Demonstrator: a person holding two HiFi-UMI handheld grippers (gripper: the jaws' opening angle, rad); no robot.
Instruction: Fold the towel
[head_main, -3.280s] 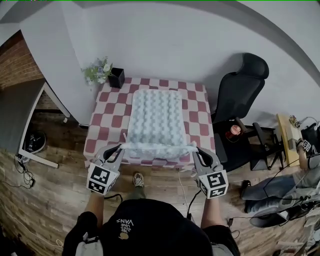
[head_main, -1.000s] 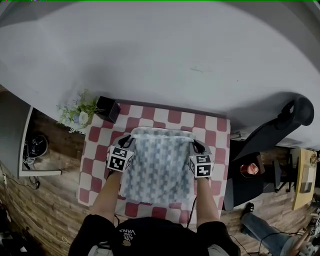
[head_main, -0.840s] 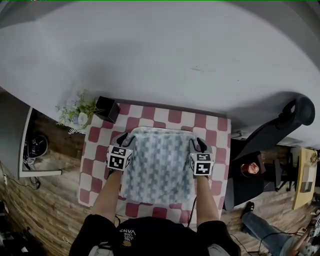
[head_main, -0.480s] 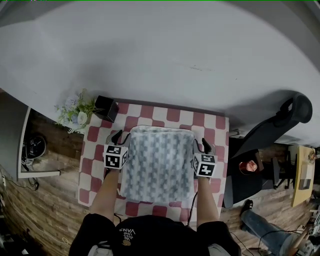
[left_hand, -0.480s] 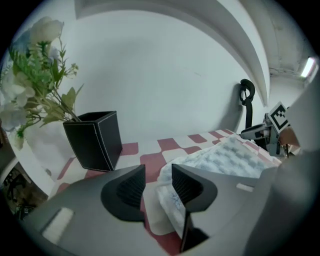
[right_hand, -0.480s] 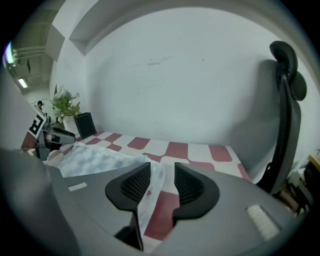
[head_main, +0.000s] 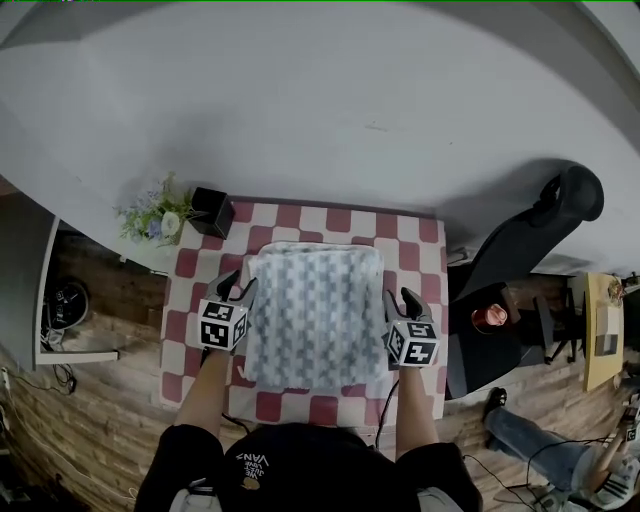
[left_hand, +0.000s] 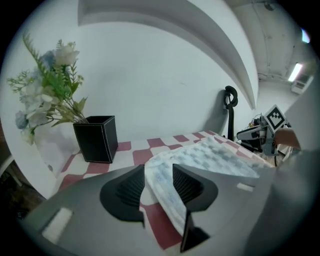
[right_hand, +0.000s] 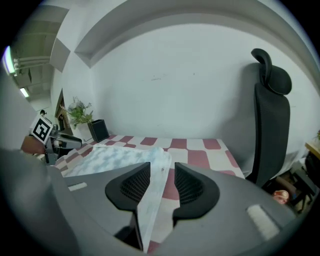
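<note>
On the checked table (head_main: 410, 238), the towel (head_main: 315, 315) lies doubled over, flanked by the left hand-held gripper (head_main: 240, 288) and right hand-held gripper (head_main: 400, 300), whose jaws have just been opening and stand released with its side edges loose between them, evidently to let the fold settle.

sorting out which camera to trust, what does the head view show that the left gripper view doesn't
Only the head view: the wooden plank floor, the person's black shirt and the whole outline of the white-and-grey checked towel.
Only the left gripper view: the gap of the left gripper, whose jaws have just been opening; the towel's edge shows in it, unpressed.
Both: the towel, the red-and-white checked table, the black square pot of pale flowers, the black office chair.
</note>
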